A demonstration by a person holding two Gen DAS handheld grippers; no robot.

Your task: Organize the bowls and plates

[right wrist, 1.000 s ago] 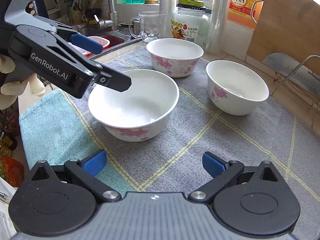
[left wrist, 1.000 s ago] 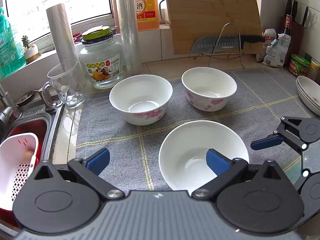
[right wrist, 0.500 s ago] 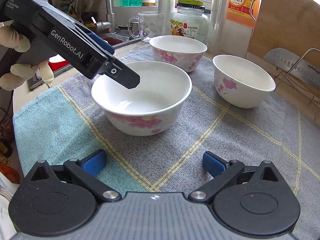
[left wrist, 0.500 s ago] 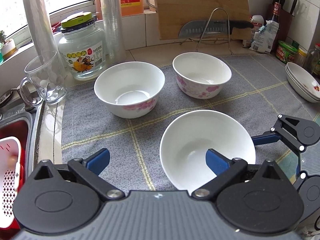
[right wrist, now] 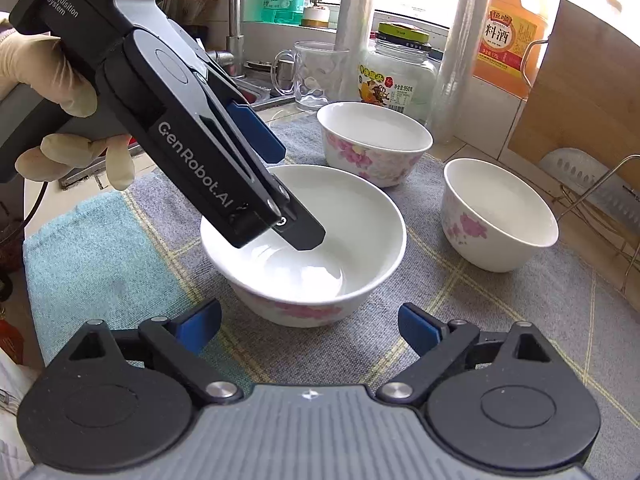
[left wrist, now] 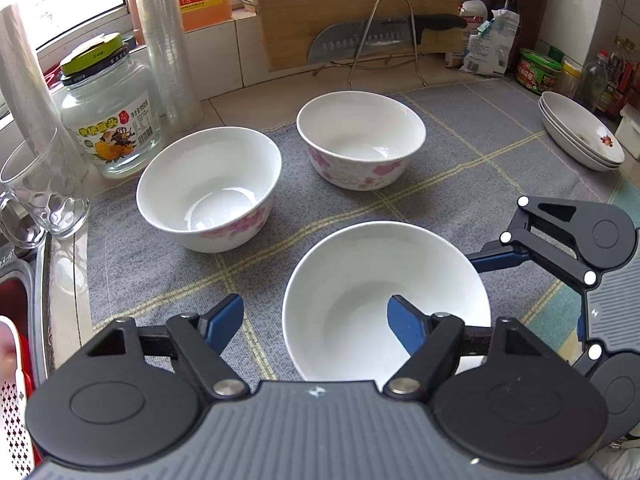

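Tools both narrowing: left tool (left wrist: 316,320) straddles nearest bowl (left wrist: 384,296) rim ungripped, right tool (right wrist: 310,326) empty.

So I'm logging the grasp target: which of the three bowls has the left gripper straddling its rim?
The nearest bowl: the left gripper has one finger inside it and one outside. The two farther bowls stand untouched.

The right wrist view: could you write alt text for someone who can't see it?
The left gripper, held in a gloved hand, straddles the rim of the nearest bowl on a grey cloth, its jaws just closing. Two more floral bowls stand behind; the right gripper waits open in front.
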